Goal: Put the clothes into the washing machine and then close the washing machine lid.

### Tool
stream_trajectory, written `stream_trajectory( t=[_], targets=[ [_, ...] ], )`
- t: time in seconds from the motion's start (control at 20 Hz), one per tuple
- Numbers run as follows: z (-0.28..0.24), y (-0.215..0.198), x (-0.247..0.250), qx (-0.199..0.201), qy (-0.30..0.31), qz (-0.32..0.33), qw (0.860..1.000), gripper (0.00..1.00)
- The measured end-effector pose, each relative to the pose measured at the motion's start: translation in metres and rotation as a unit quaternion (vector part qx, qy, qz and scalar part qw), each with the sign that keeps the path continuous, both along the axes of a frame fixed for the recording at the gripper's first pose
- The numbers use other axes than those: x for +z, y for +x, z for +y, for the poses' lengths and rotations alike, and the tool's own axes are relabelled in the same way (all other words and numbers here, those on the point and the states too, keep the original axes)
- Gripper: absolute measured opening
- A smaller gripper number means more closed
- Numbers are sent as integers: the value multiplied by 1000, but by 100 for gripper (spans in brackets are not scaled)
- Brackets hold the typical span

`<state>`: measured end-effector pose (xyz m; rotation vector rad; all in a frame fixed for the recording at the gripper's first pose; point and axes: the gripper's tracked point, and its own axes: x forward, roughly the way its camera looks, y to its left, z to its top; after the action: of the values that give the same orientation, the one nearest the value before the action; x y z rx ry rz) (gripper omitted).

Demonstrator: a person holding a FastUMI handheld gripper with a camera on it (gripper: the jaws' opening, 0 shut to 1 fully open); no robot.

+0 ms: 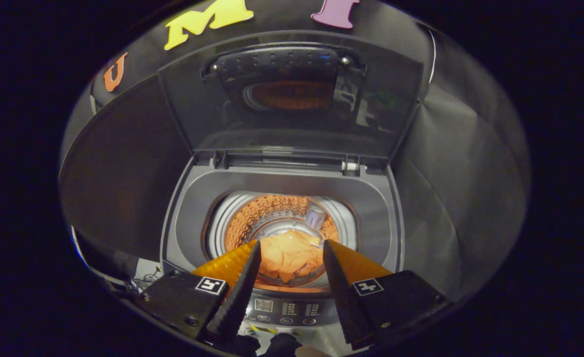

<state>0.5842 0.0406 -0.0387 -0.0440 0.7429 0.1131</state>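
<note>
Clothes (289, 258), an orange bundle, already lie at the bottom of the washing machine's drum (272, 213), seen down through the gap between the fingers. The gripper (291, 244) hovers above the front of the washing machine (371, 208), fingers spread wide and holding nothing. What matters next is the lid (292, 99): it stands upright, hinged along the back of the machine, well beyond the fingers and above the drum, its long edge running side to side. Closing it probably means reaching forward over the opening to the lid's top edge and drawing it down toward the control panel (284, 310), which sits just under the fingers. Dark cloth walls hem the machine closely on both sides.
</note>
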Motion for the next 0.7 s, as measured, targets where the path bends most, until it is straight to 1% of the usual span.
stream_trajectory(
  t=[0.3, 0.7],
  targets=[
    [-5, 2, 50, 20, -33, -75, 996, 79],
    [4, 10, 111, 21, -21, -131, 991, 79]
  ],
)
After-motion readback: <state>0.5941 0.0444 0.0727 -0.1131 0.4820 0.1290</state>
